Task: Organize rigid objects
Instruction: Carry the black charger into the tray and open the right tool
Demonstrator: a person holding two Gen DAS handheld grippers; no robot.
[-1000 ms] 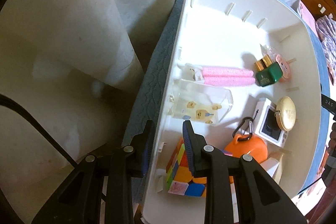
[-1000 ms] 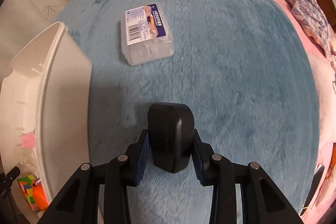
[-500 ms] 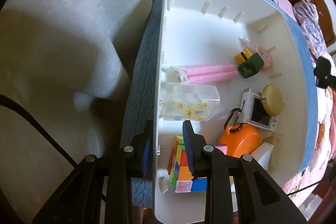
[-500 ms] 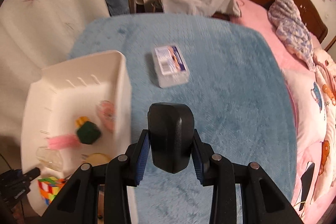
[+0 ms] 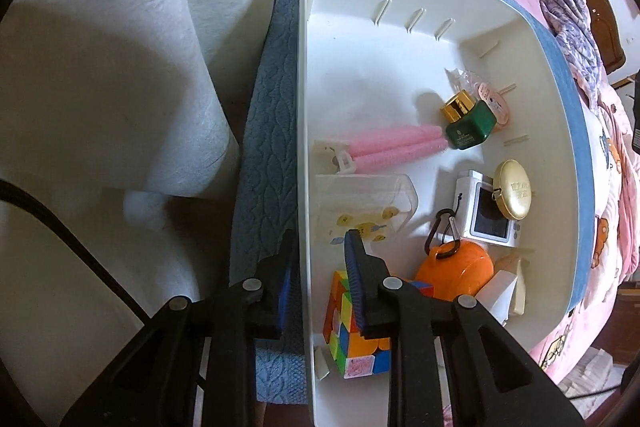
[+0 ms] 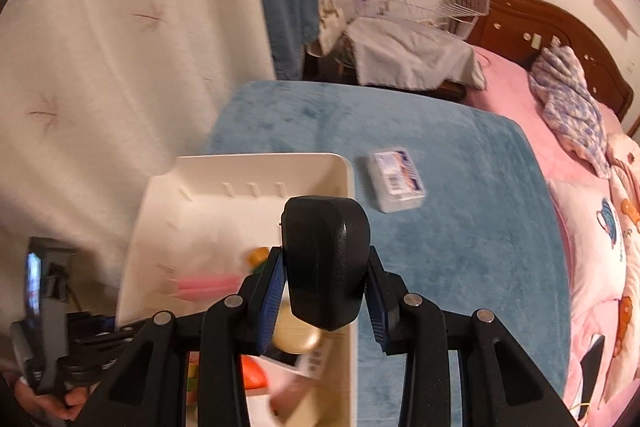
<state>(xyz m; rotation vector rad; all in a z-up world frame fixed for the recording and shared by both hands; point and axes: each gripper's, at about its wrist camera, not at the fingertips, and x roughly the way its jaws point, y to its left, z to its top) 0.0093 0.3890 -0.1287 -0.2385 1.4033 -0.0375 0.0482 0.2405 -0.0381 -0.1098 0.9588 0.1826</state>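
Note:
A white plastic bin [image 5: 400, 75] sits on a blue plush mat [image 6: 460, 187]. My left gripper [image 5: 318, 267] is shut on the bin's left wall, one finger outside and one inside. The bin holds a Rubik's cube [image 5: 352, 327], pink rollers [image 5: 396, 147], a green bottle with a gold cap [image 5: 468, 125], a clear box [image 5: 364, 203], an orange pouch [image 5: 456, 275], a gold compact [image 5: 514, 189] and a small white device [image 5: 486, 211]. My right gripper [image 6: 324, 287] is shut on a black mouse-like object [image 6: 324, 259] and holds it above the bin's [image 6: 240, 211] right wall.
A clear lidded box with a printed label [image 6: 398, 181] lies on the mat right of the bin. A white curtain [image 5: 100, 67] hangs left of the mat's edge. A pink bed [image 6: 560, 147] with a wooden headboard lies to the right, and a wire basket [image 6: 436, 3] stands behind.
My right gripper has risen and moved left with the black object, from over the mat to above the bin. My left gripper keeps its hold on the bin wall; the bin shifted slightly.

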